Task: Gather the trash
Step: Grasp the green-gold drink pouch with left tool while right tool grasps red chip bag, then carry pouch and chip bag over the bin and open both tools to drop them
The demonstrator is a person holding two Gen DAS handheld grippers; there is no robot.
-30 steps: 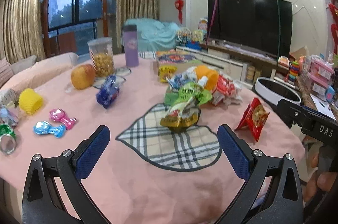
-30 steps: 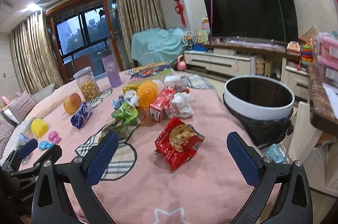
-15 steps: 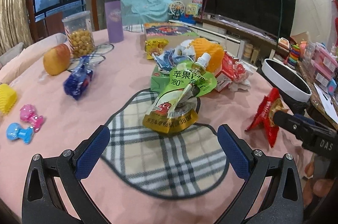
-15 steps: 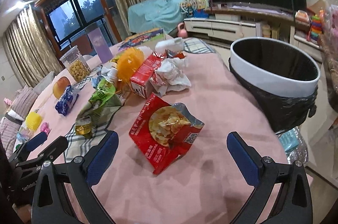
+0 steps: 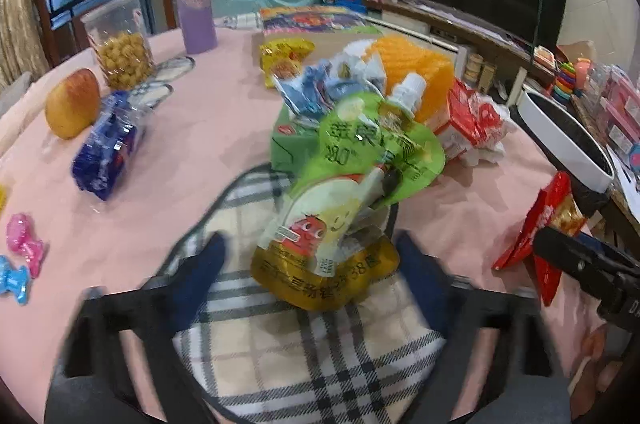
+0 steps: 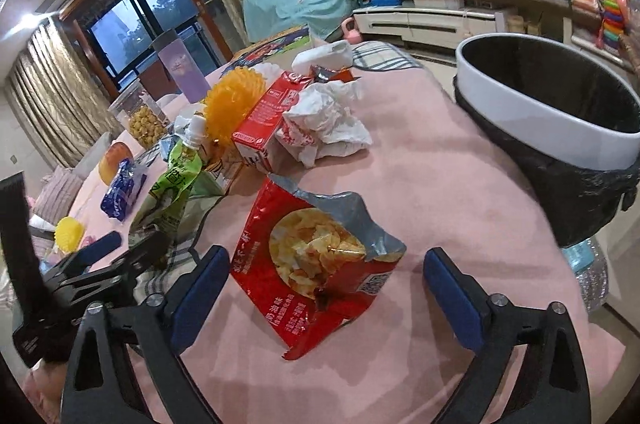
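A yellow drink pouch (image 5: 320, 260) with a red cartoon lies on the plaid mat (image 5: 304, 356). It leans against a green spout pouch (image 5: 380, 144). My left gripper (image 5: 311, 242) straddles the yellow pouch, its jaws closing, blurred, with the pads not visibly pressing. An opened red chip bag (image 6: 312, 264) lies on the pink tablecloth (image 6: 420, 176). My right gripper (image 6: 327, 257) stands over the bag with a finger on each side. Its jaws are closing, and gaps still show beside the bag. The white-rimmed bin (image 6: 520, 112) with a black liner stands off the table's right edge.
Behind the chip bag lie a red carton (image 6: 268, 112), crumpled paper (image 6: 328, 120) and an orange spiky ball (image 6: 236, 96). Farther left are an apple (image 5: 72, 104), a blue packet (image 5: 108, 148), a snack jar (image 5: 120, 48) and a purple bottle (image 5: 196, 4).
Both grippers came forward and down onto the table. The yellow pouch now sits between the left fingers and the chip bag between the right ones. Both pairs of jaws have narrowed.
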